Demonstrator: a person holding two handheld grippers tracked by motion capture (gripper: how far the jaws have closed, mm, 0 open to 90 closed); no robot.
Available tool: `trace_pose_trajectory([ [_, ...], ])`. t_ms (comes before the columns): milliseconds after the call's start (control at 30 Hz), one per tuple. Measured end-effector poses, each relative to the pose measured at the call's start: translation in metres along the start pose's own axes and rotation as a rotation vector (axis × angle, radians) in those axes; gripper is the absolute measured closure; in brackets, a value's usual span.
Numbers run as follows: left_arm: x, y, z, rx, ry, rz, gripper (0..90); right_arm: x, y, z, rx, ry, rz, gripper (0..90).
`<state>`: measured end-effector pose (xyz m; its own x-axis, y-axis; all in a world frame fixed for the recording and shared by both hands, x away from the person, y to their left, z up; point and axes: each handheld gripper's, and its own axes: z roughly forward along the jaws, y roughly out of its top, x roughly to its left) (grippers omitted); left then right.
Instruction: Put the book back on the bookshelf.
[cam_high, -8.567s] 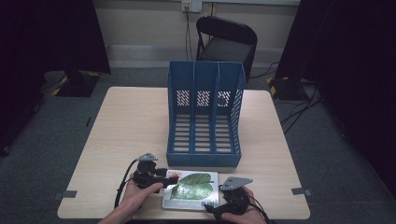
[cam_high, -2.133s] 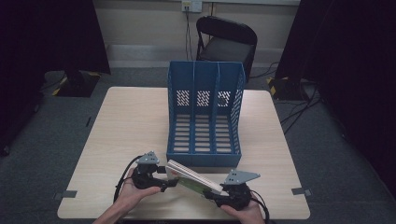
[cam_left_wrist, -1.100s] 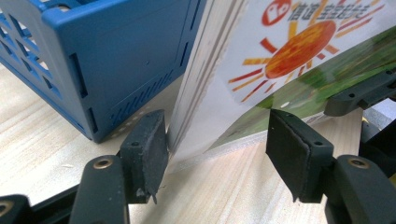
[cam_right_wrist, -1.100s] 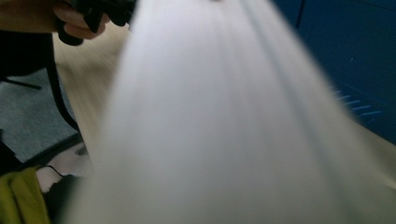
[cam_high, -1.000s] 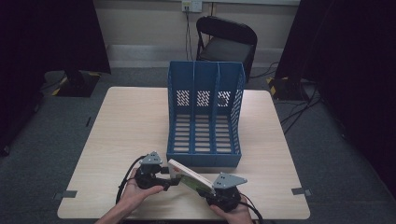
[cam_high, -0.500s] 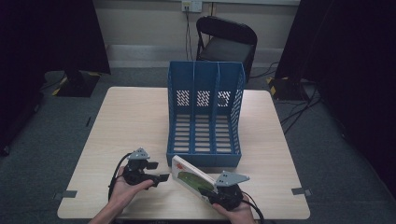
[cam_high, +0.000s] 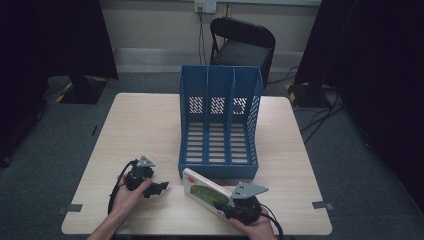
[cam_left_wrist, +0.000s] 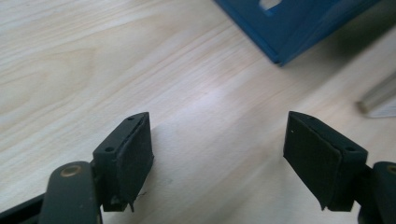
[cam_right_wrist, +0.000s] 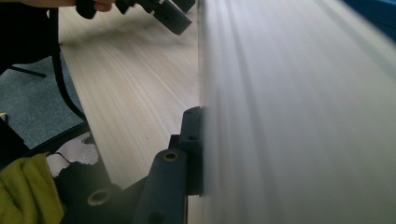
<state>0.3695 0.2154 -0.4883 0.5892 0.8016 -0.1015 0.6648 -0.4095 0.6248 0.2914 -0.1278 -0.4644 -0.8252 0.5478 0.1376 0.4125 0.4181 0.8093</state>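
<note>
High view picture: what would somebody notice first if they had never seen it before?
Probably the big blue file rack standing in the middle of the wooden table. Next, the book tipped up on its edge just in front of it, pinched in the right gripper. The left gripper sits open beside the book, holding nothing.

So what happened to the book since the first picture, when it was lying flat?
The book got tipped up off the table onto its edge. The right gripper clamps it; the left gripper has just opened, let go and pulled away to the left, empty. The blue file rack and the chair stayed put.
</note>
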Motion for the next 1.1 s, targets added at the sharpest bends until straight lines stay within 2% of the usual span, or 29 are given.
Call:
trace_pose_trajectory([
  [67,-0.001,0.000,0.002,-0.007,0.032,0.025,22.4,0.001,0.001,-0.001,-0.001,0.008,-0.002,76.6],
  [167,-0.002,-0.001,0.004,-0.019,0.037,0.032,22.0,0.002,0.002,-0.001,-0.004,0.015,-0.005,76.6],
  [233,-0.004,-0.002,0.006,-0.029,0.086,0.054,20.5,0.003,0.003,-0.003,-0.009,0.021,-0.006,76.6],
  [300,-0.003,-0.004,0.008,-0.041,0.084,0.050,15.3,0.003,0.005,-0.005,-0.010,0.024,-0.006,76.6],
  [400,0.000,-0.007,0.008,-0.068,0.076,0.060,15.1,0.002,0.007,-0.008,-0.020,0.037,0.008,76.6],
  [533,0.000,-0.009,0.009,-0.086,0.079,0.059,13.4,0.002,0.011,-0.011,-0.028,0.044,-0.004,76.7],
  [733,0.000,-0.013,0.013,-0.131,0.084,0.056,6.1,0.003,0.013,-0.013,-0.032,0.054,-0.005,76.6],
  [1100,-0.001,-0.013,0.014,-0.132,0.087,0.051,4.5,0.005,0.019,-0.022,-0.065,0.055,-0.008,76.6],
])
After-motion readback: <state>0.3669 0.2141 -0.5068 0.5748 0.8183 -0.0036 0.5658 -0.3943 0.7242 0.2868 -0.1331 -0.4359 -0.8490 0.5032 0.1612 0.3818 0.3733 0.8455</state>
